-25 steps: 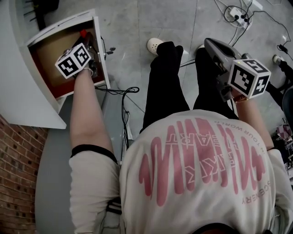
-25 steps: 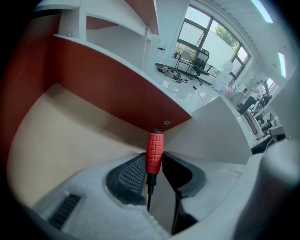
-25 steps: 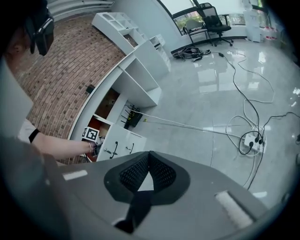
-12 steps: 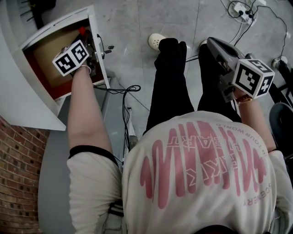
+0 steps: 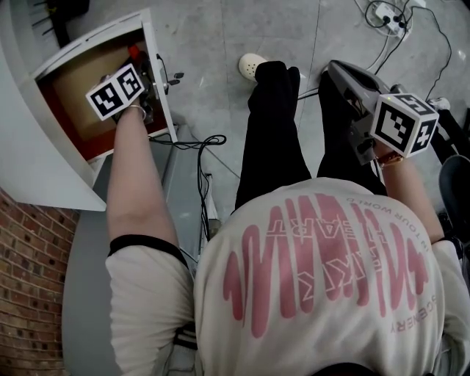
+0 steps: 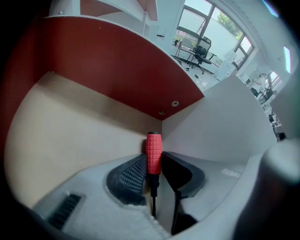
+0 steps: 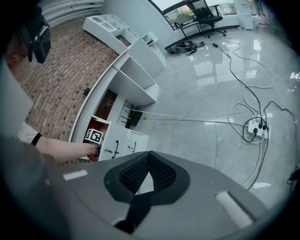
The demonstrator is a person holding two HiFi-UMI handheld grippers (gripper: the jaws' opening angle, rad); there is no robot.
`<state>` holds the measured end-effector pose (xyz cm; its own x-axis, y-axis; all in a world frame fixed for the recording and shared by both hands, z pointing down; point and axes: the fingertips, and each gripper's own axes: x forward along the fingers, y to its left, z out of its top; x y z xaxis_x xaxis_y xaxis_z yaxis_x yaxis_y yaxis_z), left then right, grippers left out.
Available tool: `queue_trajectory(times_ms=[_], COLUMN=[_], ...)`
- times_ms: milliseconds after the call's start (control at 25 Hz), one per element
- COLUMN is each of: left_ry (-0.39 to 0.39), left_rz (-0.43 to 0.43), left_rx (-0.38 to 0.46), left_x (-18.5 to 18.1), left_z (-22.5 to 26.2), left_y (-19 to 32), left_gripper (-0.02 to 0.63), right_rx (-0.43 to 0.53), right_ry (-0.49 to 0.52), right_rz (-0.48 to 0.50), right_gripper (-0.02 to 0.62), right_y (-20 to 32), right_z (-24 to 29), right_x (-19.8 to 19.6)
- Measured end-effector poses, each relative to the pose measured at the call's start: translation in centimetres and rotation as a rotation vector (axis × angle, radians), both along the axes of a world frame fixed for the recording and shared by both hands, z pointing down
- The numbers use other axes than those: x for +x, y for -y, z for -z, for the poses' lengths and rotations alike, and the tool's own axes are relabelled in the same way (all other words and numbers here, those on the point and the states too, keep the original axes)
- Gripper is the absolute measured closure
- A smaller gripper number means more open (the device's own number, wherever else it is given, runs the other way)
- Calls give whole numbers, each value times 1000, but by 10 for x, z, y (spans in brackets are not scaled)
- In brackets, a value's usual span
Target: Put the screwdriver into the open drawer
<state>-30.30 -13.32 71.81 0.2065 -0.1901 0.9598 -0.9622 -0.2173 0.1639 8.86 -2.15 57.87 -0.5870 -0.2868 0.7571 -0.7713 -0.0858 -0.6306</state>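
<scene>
The open drawer (image 5: 158,81) has white walls, a red inner side (image 6: 108,65) and a beige bottom (image 6: 70,126). My left gripper (image 5: 139,67) reaches steeply down into it. Its jaws are closing on the screwdriver (image 6: 153,152), whose red ribbed handle sticks out past the pads toward the drawer's far corner, with the dark shaft back between them. The red handle tip (image 5: 134,53) shows in the head view. My right gripper (image 5: 335,68) hangs over the floor beside the person's leg, shut with nothing in it (image 7: 149,154).
A black cable (image 5: 192,145) lies on the grey floor below the drawer. A power strip with cords (image 5: 385,18) lies at the far right. The person's legs and a white shoe (image 5: 251,64) stand in the middle. A brick wall (image 5: 29,279) is at the left.
My left gripper has sunk a little deeper into the drawer with the screwdriver. The right gripper has stayed about where it was.
</scene>
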Motion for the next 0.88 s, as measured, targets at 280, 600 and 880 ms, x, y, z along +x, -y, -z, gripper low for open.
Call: queue_trajectory(times_ms=[280,600,880], left_ry=[5,11,77], left_rz=[-13,29,67], left_rx=[4,17,138], left_x=[0,-4,-13], left_z=[1,6,37], left_y=[-1,-1,7], left_gripper=[501,437,476], right_rx=[3,20,47], right_ry=[-11,-23,-21], right_rz=[5,8,8], right_gripper=[584,584,584], right_y=[1,3,-2], right_z=[5,13,27], right_x=[5,13,18])
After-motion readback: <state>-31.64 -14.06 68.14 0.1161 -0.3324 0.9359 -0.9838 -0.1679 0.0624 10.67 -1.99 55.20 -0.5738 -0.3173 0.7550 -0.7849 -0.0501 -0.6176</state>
